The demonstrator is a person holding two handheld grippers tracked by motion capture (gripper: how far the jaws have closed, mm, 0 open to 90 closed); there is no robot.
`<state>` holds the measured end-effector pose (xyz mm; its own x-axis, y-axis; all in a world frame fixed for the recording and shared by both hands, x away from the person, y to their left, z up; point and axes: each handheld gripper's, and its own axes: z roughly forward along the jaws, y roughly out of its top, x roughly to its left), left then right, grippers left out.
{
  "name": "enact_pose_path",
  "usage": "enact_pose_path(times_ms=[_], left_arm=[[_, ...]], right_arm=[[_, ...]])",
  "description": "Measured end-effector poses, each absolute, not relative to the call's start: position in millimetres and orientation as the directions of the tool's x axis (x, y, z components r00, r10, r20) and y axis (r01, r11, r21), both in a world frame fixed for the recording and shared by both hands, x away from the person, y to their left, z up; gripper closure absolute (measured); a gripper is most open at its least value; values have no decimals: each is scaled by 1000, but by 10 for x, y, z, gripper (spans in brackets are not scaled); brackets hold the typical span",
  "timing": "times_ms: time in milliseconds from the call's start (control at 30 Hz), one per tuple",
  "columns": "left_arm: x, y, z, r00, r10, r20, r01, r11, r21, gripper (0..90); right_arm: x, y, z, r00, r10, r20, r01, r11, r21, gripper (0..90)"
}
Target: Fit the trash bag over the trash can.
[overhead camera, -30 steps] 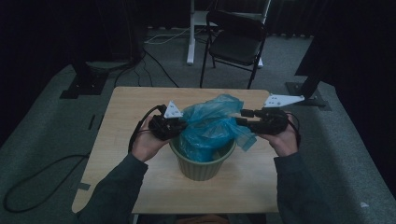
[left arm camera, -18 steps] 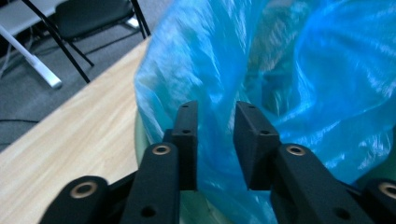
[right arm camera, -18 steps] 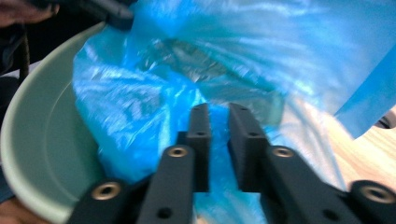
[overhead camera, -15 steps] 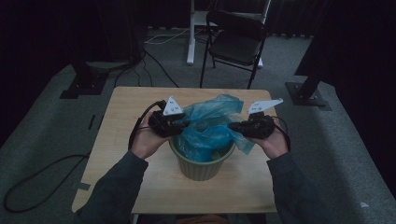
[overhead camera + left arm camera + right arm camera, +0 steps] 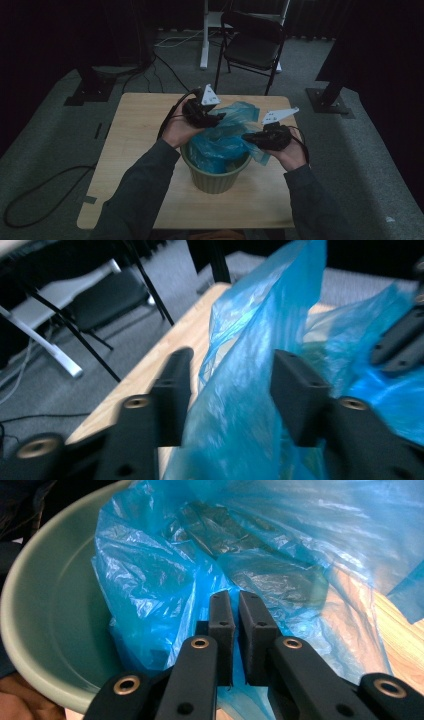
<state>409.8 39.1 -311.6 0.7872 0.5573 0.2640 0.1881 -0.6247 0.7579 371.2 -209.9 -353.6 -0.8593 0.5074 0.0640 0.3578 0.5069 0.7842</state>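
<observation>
**Bin liner: grip passes from left to right**

Item: blue plastic bag [image 5: 220,142], sitting in the green bin [image 5: 216,180] at mid-bench [image 5: 135,150], its top billowing above the rim.

Right gripper [image 5: 235,617]: jaws have just been closing; now near-pressed together, pinching a fold of film at the bin's right rim.

Left gripper [image 5: 230,385]: jaws have just been opening; now spread, film loose between them, pads clear. The hand has lifted toward the far rim since a second ago.

Judgement: the right side is anchored; the left looks free to take a fresh hold and stretch the liner over the rim.
</observation>
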Motion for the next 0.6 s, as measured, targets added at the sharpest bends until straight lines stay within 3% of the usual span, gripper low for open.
enact_pose_path(times_ms=[67, 167, 600], left_arm=[[4132, 407, -3142, 779, 576, 248, 222, -623, 750, 801], [4147, 546, -3174, 753, 623, 213, 270, -588, 763, 893], [4138, 1478, -3463, 609, 789, 80, 453, -429, 782, 895]], right_arm=[[3698, -2116, -3537, -859, 509, 62, 357, 509, 783, 852], [3671, -2185, -3537, -857, 511, 66, 359, 500, 788, 847], [3498, -2410, -3552, -848, 525, 72, 367, 484, 794, 865]])
